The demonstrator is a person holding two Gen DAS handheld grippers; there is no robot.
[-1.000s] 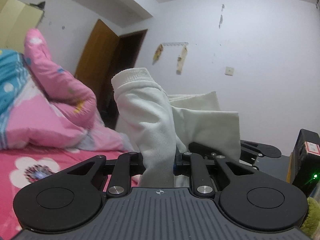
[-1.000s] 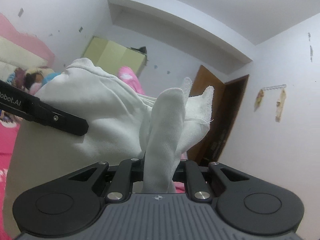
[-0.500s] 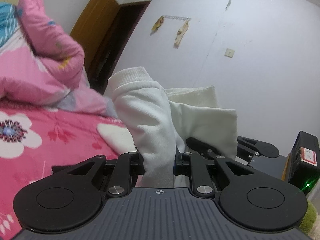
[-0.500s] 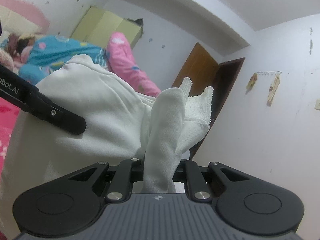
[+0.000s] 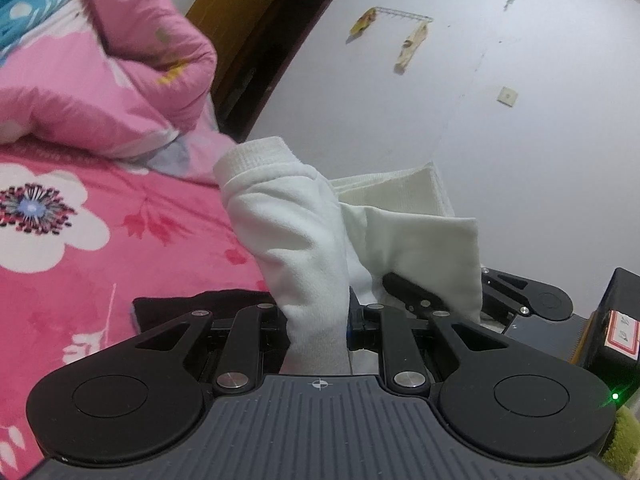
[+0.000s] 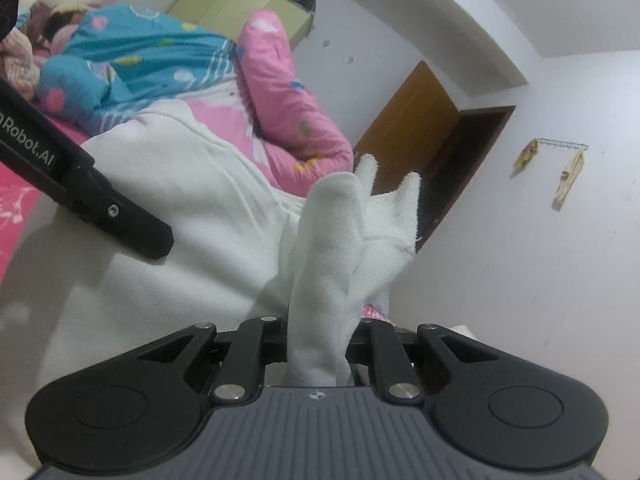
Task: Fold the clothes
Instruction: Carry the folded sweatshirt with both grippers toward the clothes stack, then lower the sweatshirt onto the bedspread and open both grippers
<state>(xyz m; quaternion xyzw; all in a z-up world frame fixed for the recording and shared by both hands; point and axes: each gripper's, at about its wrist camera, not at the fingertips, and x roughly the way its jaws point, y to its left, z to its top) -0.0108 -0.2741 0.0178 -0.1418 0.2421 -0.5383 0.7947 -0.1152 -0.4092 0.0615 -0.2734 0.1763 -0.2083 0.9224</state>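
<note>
White garment pinched in both tongs, left and right; "nRobot.AI" lettering alongside

Left gripper and right gripper, both clamped on cloth.

white garment hiding both grippers' fingertips, pink quilt blurred

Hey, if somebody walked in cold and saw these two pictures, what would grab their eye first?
Probably the white garment, bunched upright between the closed jaws of the left gripper, with the right gripper clamped on another part of it. Behind it, the bright pink floral bedding fills the left of the left wrist view, a pink quilt heaped above.
</note>
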